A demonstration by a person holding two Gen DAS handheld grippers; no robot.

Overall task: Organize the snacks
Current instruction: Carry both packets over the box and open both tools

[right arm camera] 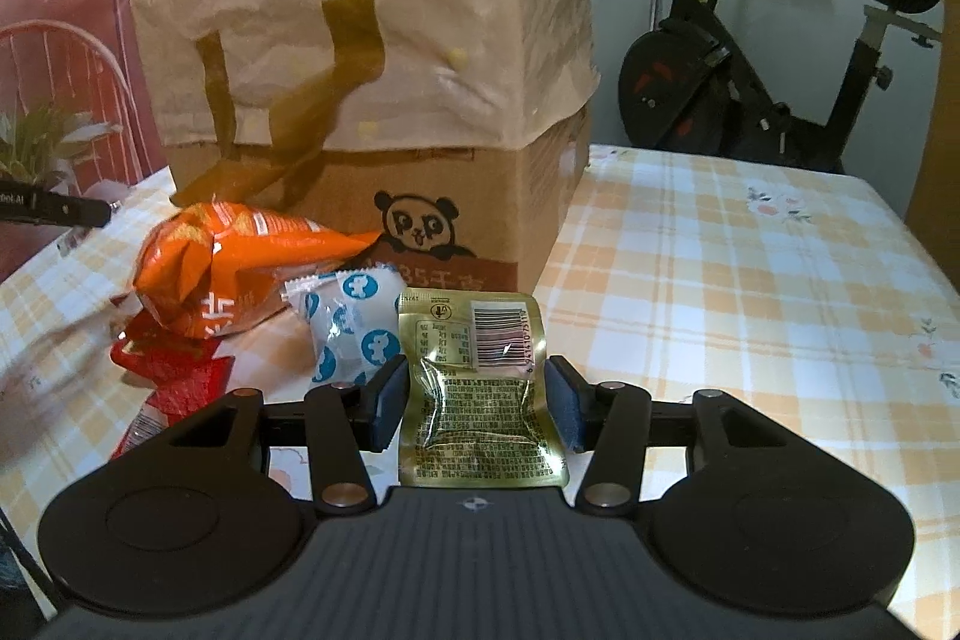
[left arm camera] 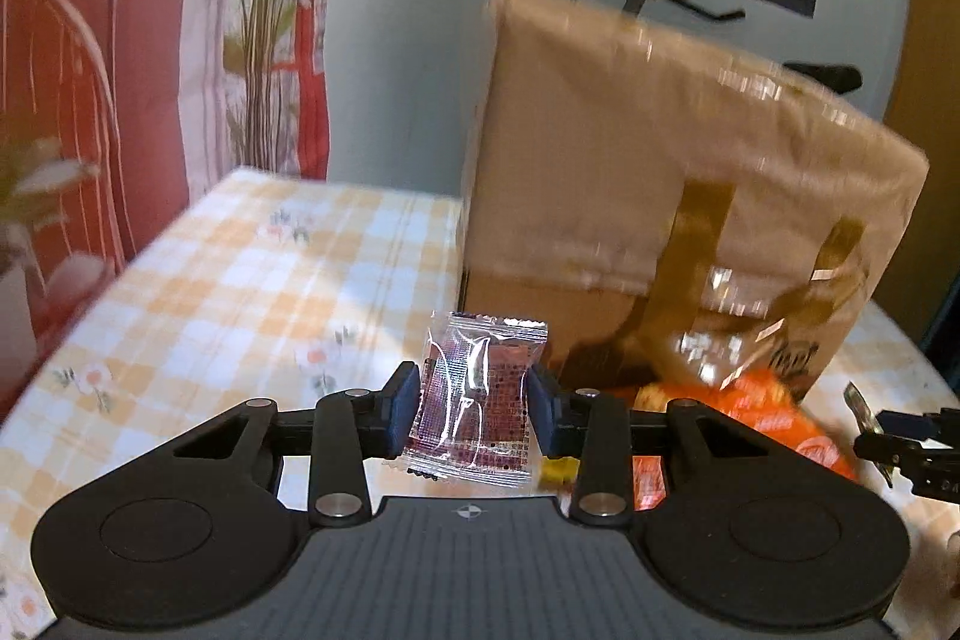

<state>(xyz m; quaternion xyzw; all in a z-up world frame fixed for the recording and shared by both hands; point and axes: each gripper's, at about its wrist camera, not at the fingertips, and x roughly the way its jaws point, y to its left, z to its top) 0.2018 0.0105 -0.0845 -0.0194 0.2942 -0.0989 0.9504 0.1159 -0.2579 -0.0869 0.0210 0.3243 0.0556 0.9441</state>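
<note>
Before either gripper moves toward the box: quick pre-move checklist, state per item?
1. Left gripper grips the purple clear-wrapped packet: ok, pads press both sides.
2. Right gripper grips the gold packet: ok, pinched between the pads.
3. Cardboard box upright on the checked tablecloth: ok.
4. Box opening reachable: cannot tell, the beige bag drapes over its top.
5. Loose snacks left on the table: not ok, orange bag, blue-and-white packet and red packet still lie by the box.
</note>
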